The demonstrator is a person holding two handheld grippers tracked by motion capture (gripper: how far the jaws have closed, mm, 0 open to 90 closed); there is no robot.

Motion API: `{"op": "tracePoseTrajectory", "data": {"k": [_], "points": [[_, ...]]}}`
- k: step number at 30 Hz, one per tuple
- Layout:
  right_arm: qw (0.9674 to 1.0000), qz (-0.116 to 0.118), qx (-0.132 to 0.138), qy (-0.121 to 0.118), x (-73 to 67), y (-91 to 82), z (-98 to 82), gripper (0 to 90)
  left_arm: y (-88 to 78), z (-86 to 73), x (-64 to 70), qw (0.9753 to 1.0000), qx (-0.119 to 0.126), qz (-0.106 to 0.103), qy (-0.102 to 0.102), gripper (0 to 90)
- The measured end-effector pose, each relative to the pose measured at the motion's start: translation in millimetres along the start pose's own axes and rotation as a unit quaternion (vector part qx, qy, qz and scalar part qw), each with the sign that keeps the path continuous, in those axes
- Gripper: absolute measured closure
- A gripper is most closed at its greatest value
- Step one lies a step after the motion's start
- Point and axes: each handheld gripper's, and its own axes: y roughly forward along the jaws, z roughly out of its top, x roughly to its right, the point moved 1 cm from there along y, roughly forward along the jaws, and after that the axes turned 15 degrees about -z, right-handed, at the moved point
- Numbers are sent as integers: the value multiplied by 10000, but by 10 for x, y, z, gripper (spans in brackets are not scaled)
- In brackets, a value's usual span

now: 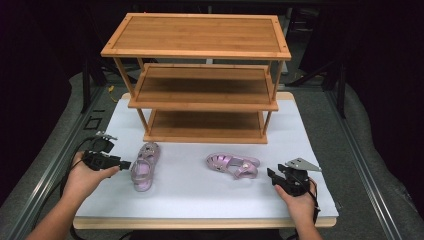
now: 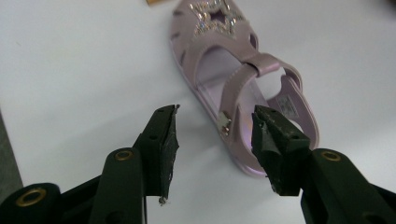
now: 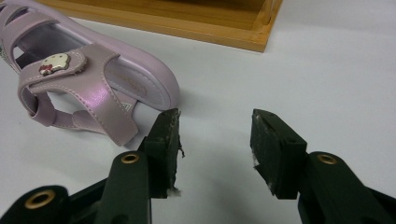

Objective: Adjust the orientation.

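three wooden shelves make up the rack [image 1: 202,80], which is set on the white table [image 1: 310,150] well beyond both grippers. two lilac sandals are laid in front of it. the left sandal [image 1: 144,166] is seen just beside the left gripper [image 1: 126,164], whose jaws are spread wide, with nothing gripped; in the left gripper view the heel strap [image 2: 236,100] is seen between the jaw tips. the right sandal [image 1: 233,165] is found near the right gripper [image 1: 270,173], also held wide open and empty, its heel [image 3: 154,84] just beyond one jaw.
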Motion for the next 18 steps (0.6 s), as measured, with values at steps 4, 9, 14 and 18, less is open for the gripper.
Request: {"op": "tracePoseTrajectory", "data": {"k": [4,9,14,18], "points": [[10000,24,-50,33,12,-1,-6,521,129,147,-11,9976,-664,-4,-211,503],[10000,20,-42,84,20,10,-12,520,292,229,-38,9936,-1052,-13,-413,500],[9998,61,-65,161,25,15,-20,520,522,257,-5,9857,-1656,176,-263,638],[9998,73,-72,153,20,24,-24,519,545,269,2,9807,-1937,229,-126,756]]}}
